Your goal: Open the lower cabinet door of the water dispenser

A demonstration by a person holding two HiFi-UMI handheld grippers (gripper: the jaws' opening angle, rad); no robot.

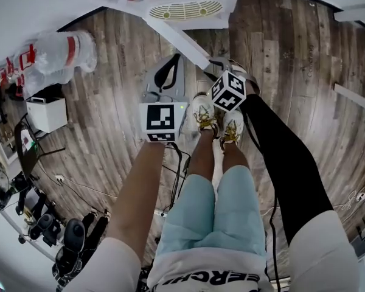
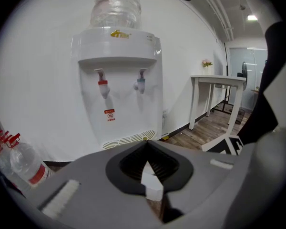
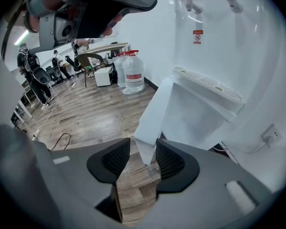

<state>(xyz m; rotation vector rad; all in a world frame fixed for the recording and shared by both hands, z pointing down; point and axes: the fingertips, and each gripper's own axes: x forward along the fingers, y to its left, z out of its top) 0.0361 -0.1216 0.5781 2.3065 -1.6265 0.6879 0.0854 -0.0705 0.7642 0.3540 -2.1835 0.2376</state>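
Arms stretched forward and down in the head view, with the left gripper [image 1: 170, 69] and right gripper [image 1: 220, 66] near the swung-open lower cabinet door [image 1: 181, 41]. The left gripper view showed jaws together, pointed at the water dispenser [image 2: 119, 80]. The right gripper view showed jaws apart, the door's bottom corner between them, unclamped.

blocked: cabinet door [image 3: 155, 111] juts out open | free: floor [image 3: 86, 113] left of it | bottles [image 3: 128, 73] beyond
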